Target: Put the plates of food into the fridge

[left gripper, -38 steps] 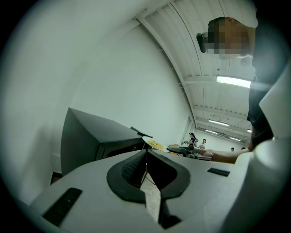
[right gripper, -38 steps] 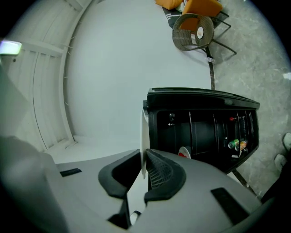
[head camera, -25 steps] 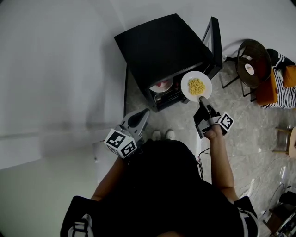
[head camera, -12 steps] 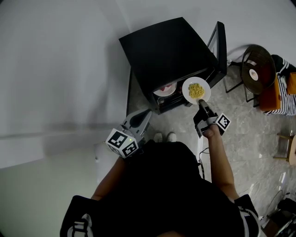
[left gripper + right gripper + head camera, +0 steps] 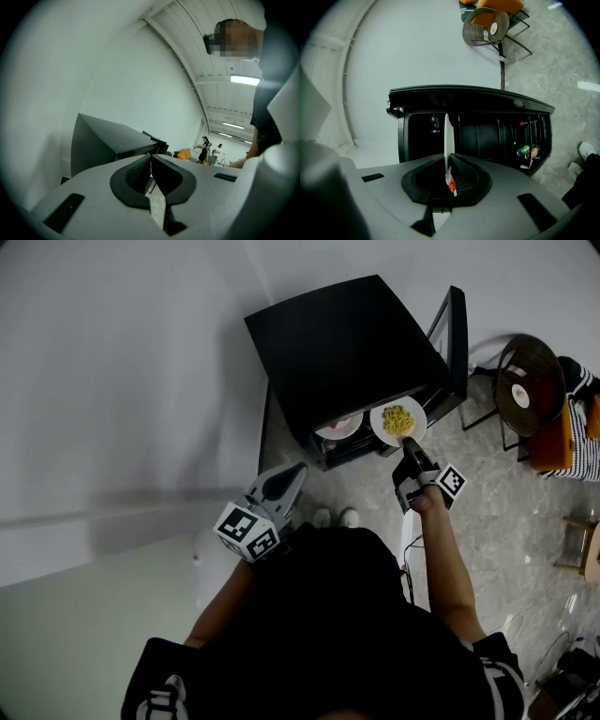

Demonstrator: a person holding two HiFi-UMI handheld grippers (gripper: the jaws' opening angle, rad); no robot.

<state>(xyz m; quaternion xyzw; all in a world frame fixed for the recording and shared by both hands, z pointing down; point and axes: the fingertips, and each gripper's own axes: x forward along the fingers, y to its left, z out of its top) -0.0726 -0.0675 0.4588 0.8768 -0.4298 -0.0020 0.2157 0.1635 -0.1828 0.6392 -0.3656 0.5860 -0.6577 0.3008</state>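
Note:
A small black fridge (image 5: 349, 351) stands against the white wall with its door (image 5: 456, 326) swung open to the right. Inside it lies a white plate with red food (image 5: 339, 426). My right gripper (image 5: 410, 448) is shut on the rim of a white plate of yellow noodles (image 5: 397, 421), held at the fridge opening. In the right gripper view that plate (image 5: 446, 149) shows edge-on between the jaws, in front of the dark fridge interior (image 5: 487, 136). My left gripper (image 5: 289, 475) hangs lower left of the fridge, shut and empty; its closed jaws (image 5: 150, 161) hold nothing.
Cans and bottles sit in the door shelves (image 5: 526, 151). A round wicker chair (image 5: 527, 381) and an orange cushion stand right of the fridge on the stone floor. The person's feet (image 5: 336, 517) are just before the fridge. A white wall runs along the left.
The plate of noodles has moved forward and up to the fridge opening with the right gripper. The left gripper has stayed in place.

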